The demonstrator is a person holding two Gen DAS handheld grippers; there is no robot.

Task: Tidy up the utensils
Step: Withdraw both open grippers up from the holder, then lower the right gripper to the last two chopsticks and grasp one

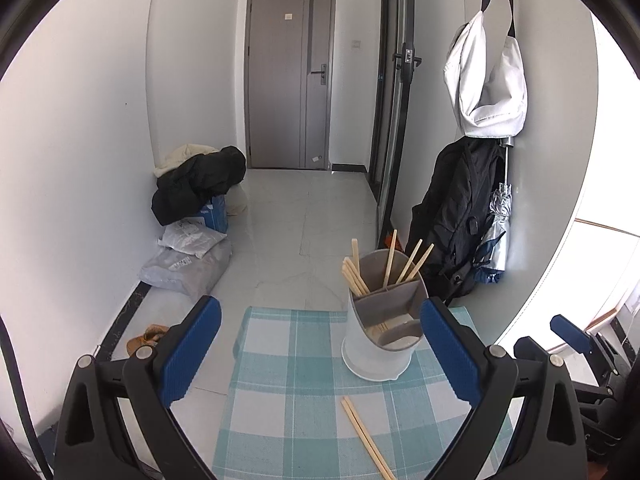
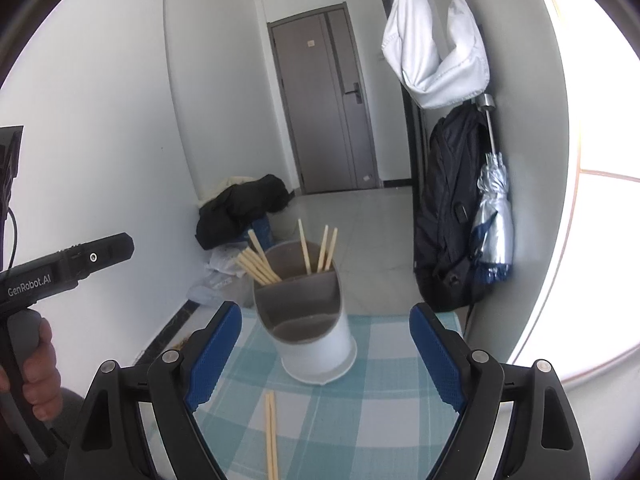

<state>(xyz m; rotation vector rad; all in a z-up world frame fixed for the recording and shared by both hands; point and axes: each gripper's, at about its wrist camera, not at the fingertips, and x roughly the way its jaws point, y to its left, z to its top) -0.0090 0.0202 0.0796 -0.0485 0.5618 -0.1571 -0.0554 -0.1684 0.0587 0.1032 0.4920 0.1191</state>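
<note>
A white utensil holder (image 1: 376,344) with grey dividers stands on a teal checked cloth (image 1: 288,400); it also shows in the right wrist view (image 2: 312,340). Several wooden chopsticks (image 1: 356,272) stand in its back compartment (image 2: 260,264). A loose pair of chopsticks (image 1: 366,438) lies flat on the cloth in front of the holder (image 2: 272,436). My left gripper (image 1: 320,352) is open and empty, with the holder between and beyond its blue fingers. My right gripper (image 2: 326,356) is open and empty, above the loose pair, facing the holder.
The cloth (image 2: 360,420) covers a small table with floor beyond its far edge. A black backpack (image 1: 456,216) and folded umbrella (image 2: 494,220) hang at the right wall. Coats and bags (image 1: 196,216) are piled on the floor at the left. The left gripper's body (image 2: 60,268) is at left.
</note>
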